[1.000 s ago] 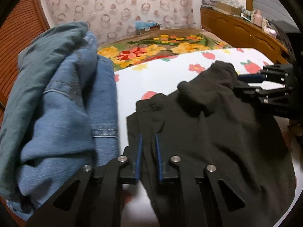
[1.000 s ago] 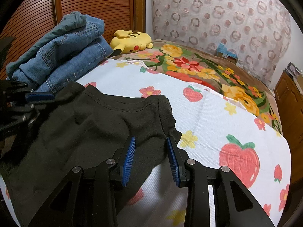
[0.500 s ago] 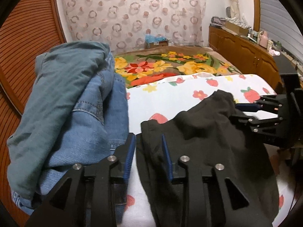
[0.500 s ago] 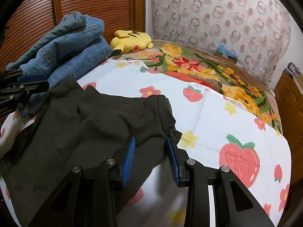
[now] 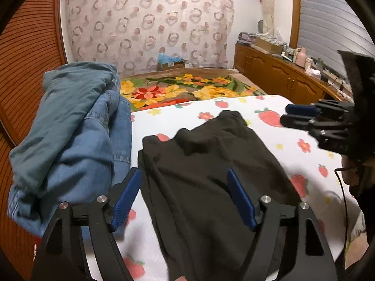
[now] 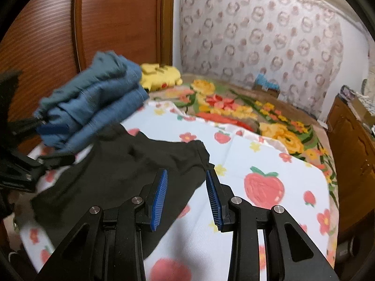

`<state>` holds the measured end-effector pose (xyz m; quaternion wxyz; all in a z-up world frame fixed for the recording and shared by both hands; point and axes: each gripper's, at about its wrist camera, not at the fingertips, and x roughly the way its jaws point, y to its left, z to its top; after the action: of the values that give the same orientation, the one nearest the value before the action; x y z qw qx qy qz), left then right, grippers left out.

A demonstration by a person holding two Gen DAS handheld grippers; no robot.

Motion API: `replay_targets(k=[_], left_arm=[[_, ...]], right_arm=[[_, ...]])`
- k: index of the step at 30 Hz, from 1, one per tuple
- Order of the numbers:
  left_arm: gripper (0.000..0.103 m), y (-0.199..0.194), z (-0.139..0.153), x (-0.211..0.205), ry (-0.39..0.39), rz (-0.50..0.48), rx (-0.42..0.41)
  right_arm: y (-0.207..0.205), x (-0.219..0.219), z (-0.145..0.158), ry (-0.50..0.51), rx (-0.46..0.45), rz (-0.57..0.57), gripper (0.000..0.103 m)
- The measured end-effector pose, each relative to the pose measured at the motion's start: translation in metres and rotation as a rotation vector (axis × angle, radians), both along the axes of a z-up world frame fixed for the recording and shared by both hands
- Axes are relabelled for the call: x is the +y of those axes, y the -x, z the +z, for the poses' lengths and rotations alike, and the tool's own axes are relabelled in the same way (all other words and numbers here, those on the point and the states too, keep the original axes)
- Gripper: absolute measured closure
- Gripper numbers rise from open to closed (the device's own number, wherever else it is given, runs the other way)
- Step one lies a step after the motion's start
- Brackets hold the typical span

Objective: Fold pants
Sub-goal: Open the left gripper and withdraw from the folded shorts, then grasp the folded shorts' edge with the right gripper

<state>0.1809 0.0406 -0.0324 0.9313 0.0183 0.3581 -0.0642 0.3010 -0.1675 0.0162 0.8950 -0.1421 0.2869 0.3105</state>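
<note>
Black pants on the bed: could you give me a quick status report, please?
Left gripper open, jaws just widened, nothing pinched. Right gripper open, empty. Black pants lying loose on the strawberry sheet. Stack of jeans close alongside.

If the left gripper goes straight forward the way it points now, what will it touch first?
Most likely the black pants: the left gripper stands open, tilted down over them, nothing between. The jeans pile lies off to its left side.

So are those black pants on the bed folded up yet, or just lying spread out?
Folded over, it seems: the black pants lie as a short rumpled bundle on the strawberry sheet. Neither gripper holds them.
</note>
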Motion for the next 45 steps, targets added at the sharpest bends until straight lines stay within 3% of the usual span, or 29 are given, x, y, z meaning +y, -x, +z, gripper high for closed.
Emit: replay_targets(k=[7,13,21,28,30,34,45], left_arm=[[0.027,0.044,0.012,-0.006,0.002,-0.006,-0.052],[0.027,0.077,0.016,-0.008,0.010,-0.010,-0.082],[0.027,0.112,-0.005,0.002,0.024,-0.010,-0.039],[0.027,0.118,-0.028,0.011,0.039,0.014,0.007],[0.027,0.120,-0.032,0.012,0.042,0.014,0.013],[0.027,0.124,-0.040,0.014,0.049,0.008,0.030],[0.027,0.118,-0.066,0.017,-0.001,0.025,0.101]], right_arm=[[0.066,-0.034,0.019,-0.084,-0.059,-0.044,0.067],[0.107,-0.046,0.013,-0.116,-0.073,-0.061,0.067],[0.148,-0.055,-0.016,-0.138,0.017,-0.044,0.067],[0.148,-0.047,-0.045,-0.097,0.089,-0.014,0.067],[0.149,-0.044,-0.048,-0.086,0.097,-0.007,0.059],[0.147,-0.037,-0.055,-0.068,0.126,0.007,0.055],[0.129,-0.012,-0.057,0.069,0.098,-0.052,0.055]])
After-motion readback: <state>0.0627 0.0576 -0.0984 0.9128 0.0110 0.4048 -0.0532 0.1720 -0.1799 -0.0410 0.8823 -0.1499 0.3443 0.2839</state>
